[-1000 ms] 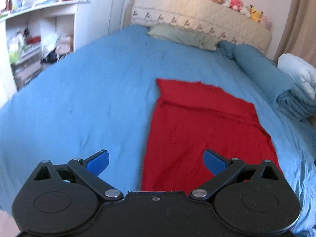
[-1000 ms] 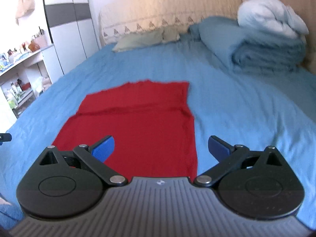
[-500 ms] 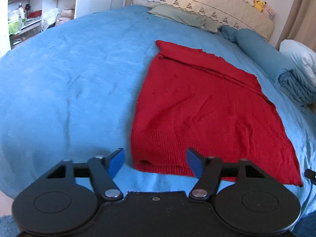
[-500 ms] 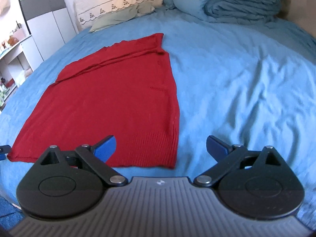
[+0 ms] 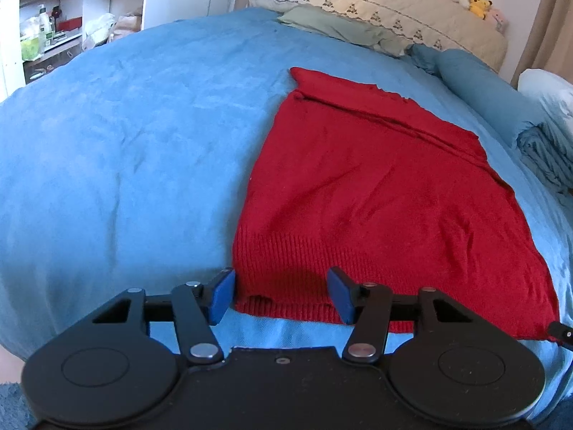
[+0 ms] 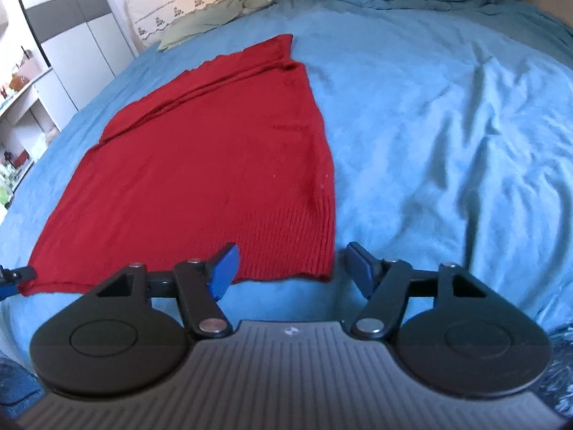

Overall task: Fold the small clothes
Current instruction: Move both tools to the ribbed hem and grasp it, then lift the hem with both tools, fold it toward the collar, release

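A red knit garment point(image 5: 376, 193) lies flat on the blue bedspread point(image 5: 125, 150), ribbed hem toward me. My left gripper point(image 5: 281, 295) is open, its blue fingers either side of the hem's near left corner. In the right wrist view the same garment point(image 6: 200, 179) spreads to the left. My right gripper point(image 6: 292, 268) is open, its fingers astride the hem's near right corner. Neither gripper holds the cloth. The left gripper's tip shows at the right view's left edge point(image 6: 10, 276).
Folded blue bedding and a white pillow point(image 5: 544, 122) lie at the bed's right side. A green pillow point(image 5: 340, 28) and a cream headboard point(image 5: 376, 3) with plush toys stand at the far end. White shelves point(image 5: 53, 28) stand left of the bed.
Both grippers have come down and forward to the garment's near hem corners. Both jaws have narrowed but stay open.
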Demonstrator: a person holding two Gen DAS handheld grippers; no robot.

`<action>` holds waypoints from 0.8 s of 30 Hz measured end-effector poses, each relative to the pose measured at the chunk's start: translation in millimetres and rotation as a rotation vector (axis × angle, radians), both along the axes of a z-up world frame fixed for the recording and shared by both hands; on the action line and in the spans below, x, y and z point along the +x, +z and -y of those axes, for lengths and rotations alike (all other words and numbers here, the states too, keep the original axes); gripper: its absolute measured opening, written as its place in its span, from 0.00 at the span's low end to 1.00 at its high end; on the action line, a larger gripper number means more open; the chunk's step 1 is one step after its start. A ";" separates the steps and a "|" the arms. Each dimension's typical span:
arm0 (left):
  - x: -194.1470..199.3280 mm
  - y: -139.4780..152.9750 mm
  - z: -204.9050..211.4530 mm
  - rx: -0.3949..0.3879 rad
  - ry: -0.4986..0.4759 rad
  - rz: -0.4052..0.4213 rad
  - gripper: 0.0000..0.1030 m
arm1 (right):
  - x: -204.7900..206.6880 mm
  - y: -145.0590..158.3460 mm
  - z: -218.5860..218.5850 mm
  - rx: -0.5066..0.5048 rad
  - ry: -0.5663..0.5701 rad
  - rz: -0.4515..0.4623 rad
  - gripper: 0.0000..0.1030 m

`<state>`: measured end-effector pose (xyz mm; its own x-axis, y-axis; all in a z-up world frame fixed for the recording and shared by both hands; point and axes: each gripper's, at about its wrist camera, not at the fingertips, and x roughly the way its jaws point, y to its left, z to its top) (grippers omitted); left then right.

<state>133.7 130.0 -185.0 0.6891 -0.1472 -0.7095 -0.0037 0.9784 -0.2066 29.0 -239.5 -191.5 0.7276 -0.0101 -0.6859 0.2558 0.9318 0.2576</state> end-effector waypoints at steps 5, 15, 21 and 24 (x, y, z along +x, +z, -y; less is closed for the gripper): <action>2.2 -2.0 -0.3 0.001 0.006 -0.011 0.55 | 0.4 -3.7 6.5 0.040 -0.030 -0.002 0.67; 3.8 -3.2 -15.4 -0.058 0.052 -0.050 0.05 | 3.1 -4.4 2.4 0.077 -0.019 0.000 0.24; 0.3 28.9 -17.0 -0.096 0.052 0.010 0.04 | -0.1 17.9 7.7 0.107 -0.016 0.059 0.21; 5.7 60.6 -16.3 -0.111 0.057 0.091 0.04 | 6.0 42.9 12.4 0.139 -0.005 0.107 0.21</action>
